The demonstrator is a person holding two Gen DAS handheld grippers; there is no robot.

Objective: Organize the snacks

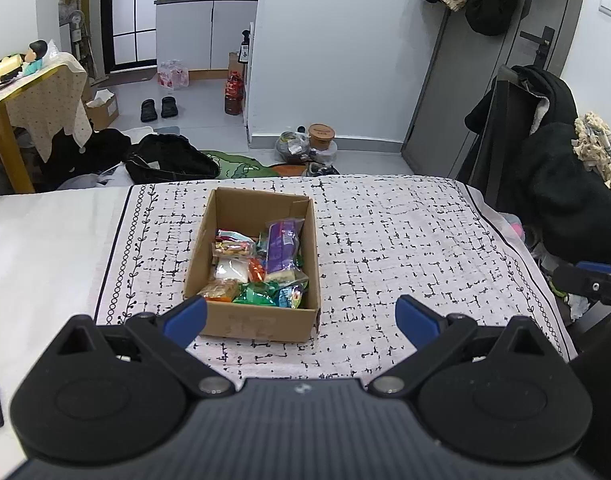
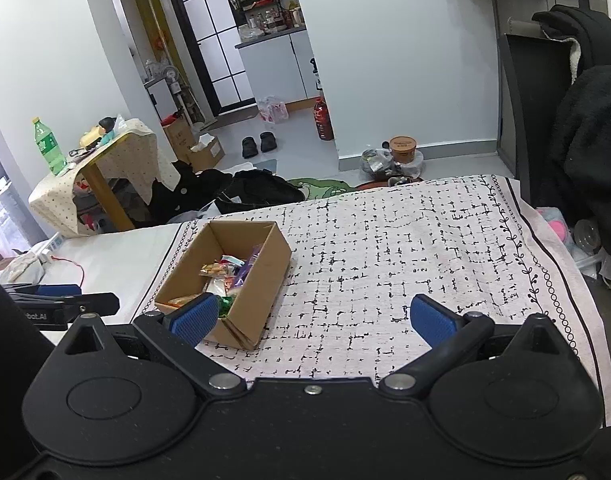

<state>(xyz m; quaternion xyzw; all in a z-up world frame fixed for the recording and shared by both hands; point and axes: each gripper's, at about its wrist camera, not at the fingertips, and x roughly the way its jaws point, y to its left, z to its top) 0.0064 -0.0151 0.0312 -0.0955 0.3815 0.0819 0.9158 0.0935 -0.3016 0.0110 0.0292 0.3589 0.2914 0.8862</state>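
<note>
With both the left tongs (image 1: 301,318) and right tongs (image 2: 311,318) spread and empty, approach the open brown cardboard box (image 1: 261,322) of mixed snack packets (image 1: 261,264) at 12 o'clock on the patterned white cloth (image 1: 385,240), lowering vertically onto one packet.

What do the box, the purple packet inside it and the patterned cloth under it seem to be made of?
Box: brown corrugated cardboard, matte; layered edges show at its corner in the right wrist view.
Purple packet: probably thin plastic film, glossy, with light glare and a clear sealed edge.
Cloth: seems a woven or printed fabric, matte, lying with soft folds at its edges; the exact fibre cannot be told.
</note>
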